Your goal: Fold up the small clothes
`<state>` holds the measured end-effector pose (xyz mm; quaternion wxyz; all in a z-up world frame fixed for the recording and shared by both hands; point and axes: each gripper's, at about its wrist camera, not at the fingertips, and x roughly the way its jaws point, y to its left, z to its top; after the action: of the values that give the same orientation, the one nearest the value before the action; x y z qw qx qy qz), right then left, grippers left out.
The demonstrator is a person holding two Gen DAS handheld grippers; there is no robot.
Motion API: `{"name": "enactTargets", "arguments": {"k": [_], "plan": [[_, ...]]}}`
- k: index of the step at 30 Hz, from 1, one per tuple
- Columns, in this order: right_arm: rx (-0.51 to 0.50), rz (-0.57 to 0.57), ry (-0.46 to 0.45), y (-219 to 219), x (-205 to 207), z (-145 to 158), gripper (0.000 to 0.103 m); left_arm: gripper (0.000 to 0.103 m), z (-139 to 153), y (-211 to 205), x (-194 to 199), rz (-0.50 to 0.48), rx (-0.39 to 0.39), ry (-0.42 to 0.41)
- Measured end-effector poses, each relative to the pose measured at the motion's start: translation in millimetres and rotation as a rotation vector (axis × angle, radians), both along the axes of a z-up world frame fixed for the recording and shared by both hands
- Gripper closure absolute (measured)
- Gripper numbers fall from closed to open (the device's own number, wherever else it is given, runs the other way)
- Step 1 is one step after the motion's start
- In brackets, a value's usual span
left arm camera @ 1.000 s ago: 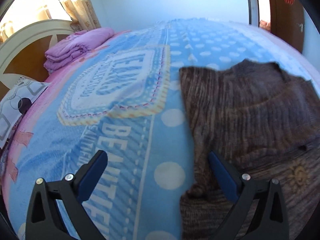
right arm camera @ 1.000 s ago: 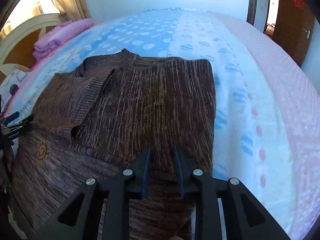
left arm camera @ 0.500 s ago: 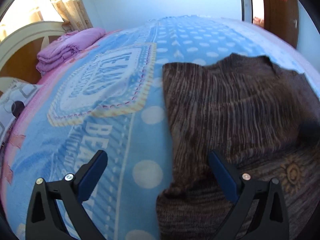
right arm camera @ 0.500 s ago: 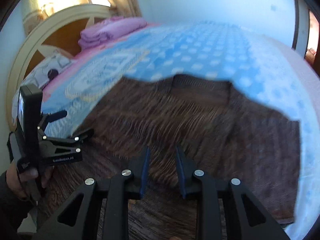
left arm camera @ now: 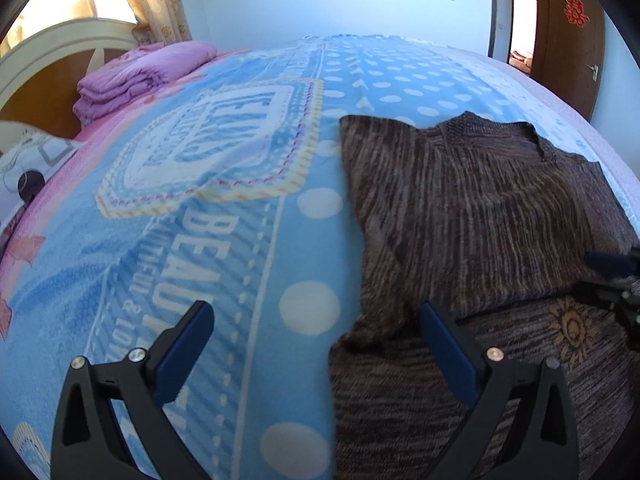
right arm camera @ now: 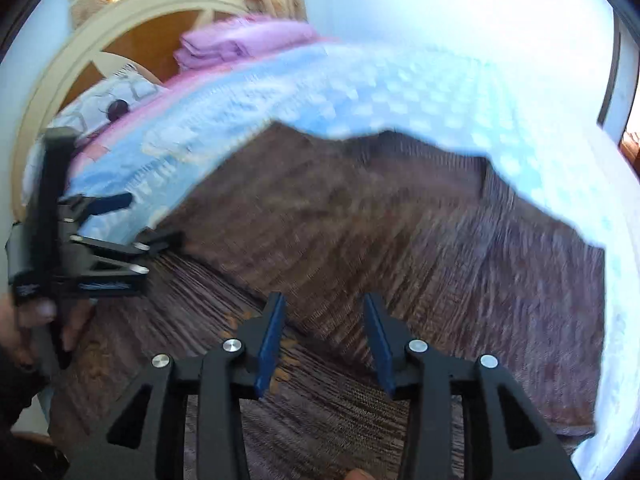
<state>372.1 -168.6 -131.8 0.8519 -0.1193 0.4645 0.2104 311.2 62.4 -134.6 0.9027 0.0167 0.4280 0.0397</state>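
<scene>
A brown striped knitted sweater lies folded on the blue dotted blanket, with a sun emblem on its lower layer. My left gripper is open wide and straddles the sweater's left edge; its right finger is over the knit, its left over the blanket. In the blurred right wrist view the right gripper hovers over the sweater near a fold line. Its jaws are opening and nothing is pinched between them. The left gripper shows there at the left, and a right fingertip shows at the left view's edge.
A folded pink quilt lies by the cream and wood headboard, with a patterned pillow below it. A brown door stands at the far right. A person's hand holds the left gripper's handle.
The right gripper has swung left across the sweater, its jaws have widened from nearly shut, and a layer of knit now lies over the sleeve. The left gripper has stayed open and barely shifted.
</scene>
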Motion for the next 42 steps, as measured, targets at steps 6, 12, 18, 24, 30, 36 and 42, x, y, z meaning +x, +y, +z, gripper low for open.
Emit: {"name": "enactTargets", "arguments": {"k": [6, 12, 18, 24, 30, 36, 42], "plan": [[0.064, 0.009, -0.043, -25.3, -33.1, 17.2, 0.060, 0.000, -2.3, 19.4, 2.4, 0.093, -0.054, 0.008], [0.054, -0.031, -0.062, -48.6, -69.9, 31.0, 0.059, 0.000, 4.1, 10.6, -13.1, 0.084, 0.004, -0.038], [0.062, -0.071, -0.052, -71.0, -91.3, 28.1, 0.056, 0.000, -4.5, 34.2, -7.1, 0.178, -0.047, 0.023], [0.087, -0.087, -0.066, -83.1, -115.1, 33.0, 0.055, 0.000, 1.6, 22.7, -20.4, 0.142, -0.014, -0.015], [0.089, -0.077, -0.054, -82.3, -129.2, 30.8, 0.052, 0.000, 8.4, 18.3, -39.8, 0.114, -0.025, -0.028], [0.078, -0.085, -0.056, -83.4, -138.9, 27.5, 0.052, 0.000, 13.9, 12.5, -54.0, 0.079, -0.026, -0.042], [0.085, -0.115, -0.053, -89.6, -148.7, 25.1, 0.051, 0.000, 18.5, 8.9, -71.0, 0.047, -0.036, -0.049]]}}
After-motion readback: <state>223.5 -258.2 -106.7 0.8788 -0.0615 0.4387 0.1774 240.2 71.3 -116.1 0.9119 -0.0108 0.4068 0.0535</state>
